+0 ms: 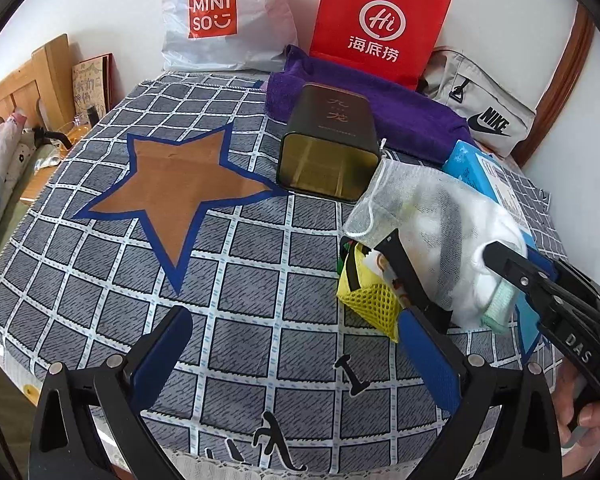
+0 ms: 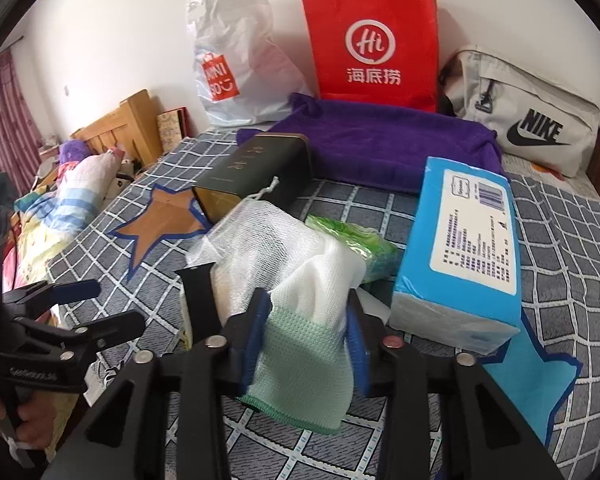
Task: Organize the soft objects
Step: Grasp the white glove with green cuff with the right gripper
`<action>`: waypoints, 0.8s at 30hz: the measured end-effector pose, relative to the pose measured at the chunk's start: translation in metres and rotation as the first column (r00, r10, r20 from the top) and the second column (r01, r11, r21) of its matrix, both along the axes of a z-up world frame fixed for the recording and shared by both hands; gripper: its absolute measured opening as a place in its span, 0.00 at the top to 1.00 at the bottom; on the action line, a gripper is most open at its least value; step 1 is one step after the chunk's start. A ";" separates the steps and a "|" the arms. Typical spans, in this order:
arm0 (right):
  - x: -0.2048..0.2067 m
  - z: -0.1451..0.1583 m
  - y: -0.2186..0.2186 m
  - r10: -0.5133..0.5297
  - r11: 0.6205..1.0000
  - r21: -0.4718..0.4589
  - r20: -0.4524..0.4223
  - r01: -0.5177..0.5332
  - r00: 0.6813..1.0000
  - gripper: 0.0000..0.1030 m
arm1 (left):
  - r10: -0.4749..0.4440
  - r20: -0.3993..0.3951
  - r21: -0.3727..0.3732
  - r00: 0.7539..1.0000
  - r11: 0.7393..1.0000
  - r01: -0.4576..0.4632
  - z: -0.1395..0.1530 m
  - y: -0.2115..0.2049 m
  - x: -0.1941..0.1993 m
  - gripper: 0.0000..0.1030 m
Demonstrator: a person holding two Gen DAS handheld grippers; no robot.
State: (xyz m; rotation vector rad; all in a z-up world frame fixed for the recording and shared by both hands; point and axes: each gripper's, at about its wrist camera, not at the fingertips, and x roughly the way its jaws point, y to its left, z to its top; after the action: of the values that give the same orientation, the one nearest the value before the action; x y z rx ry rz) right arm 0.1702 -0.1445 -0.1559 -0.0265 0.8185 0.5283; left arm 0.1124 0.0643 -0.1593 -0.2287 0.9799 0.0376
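Right tongs (image 2: 306, 344) nearly closed, pads pinching the white/mint cloth (image 2: 304, 344) on the bed (image 2: 560, 240), just left of blue tissue pack (image 2: 460, 248), mesh pouch (image 2: 267, 236) behind. Left tongs (image 1: 295, 360) wide open, empty, cloth off to their right.

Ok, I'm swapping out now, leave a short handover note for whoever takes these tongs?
Right tongs: shut on the white and mint cloth.
Left tongs: open, holding nothing, over the checked bedcover.
White mesh pouch lies behind the cloth, beside the dark tin and blue tissue pack.
Done: cloth gripped.
Left: put it away; the yellow mesh item and the rest are untouched.
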 end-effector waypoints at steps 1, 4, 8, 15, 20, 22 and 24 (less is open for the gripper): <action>-0.003 0.004 0.000 0.003 1.000 -0.001 0.013 -0.003 1.000 0.74 | 0.000 0.002 -0.005 1.000 1.000 0.000 0.000 0.000 0.001 0.00; -0.013 0.014 -0.002 0.020 1.000 0.006 0.033 -0.020 0.999 0.78 | -0.011 0.016 -0.027 1.000 1.000 0.011 -0.002 -0.002 0.004 0.00; -0.028 0.029 -0.007 0.030 0.999 0.024 0.071 -0.032 0.997 0.84 | -0.028 0.022 -0.048 0.999 0.998 0.029 -0.005 -0.009 0.010 0.00; -0.043 0.043 -0.034 -0.023 0.998 0.059 0.107 0.017 0.994 0.84 | -0.061 0.058 -0.053 0.996 0.997 0.064 -0.002 -0.023 0.011 0.01; -0.058 0.044 -0.066 -0.073 0.996 0.067 0.113 0.066 0.991 0.84 | -0.053 0.072 -0.044 0.996 0.997 0.056 -0.002 -0.030 0.015 0.11; -0.067 0.039 -0.075 -0.077 0.996 0.052 0.110 0.072 0.991 0.84 | -0.047 0.073 -0.061 0.996 0.997 0.052 -0.003 -0.031 0.016 0.13; -0.074 0.030 -0.082 -0.086 0.996 0.029 0.099 0.083 0.991 0.83 | -0.046 0.071 -0.071 0.996 0.996 0.051 -0.003 -0.033 0.017 0.27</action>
State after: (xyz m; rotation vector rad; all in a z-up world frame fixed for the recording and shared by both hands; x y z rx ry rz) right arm 0.0962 -0.2263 -0.1262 0.0044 0.7121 0.4534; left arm 0.1292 0.0316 -0.1627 -0.2707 0.9186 -0.0505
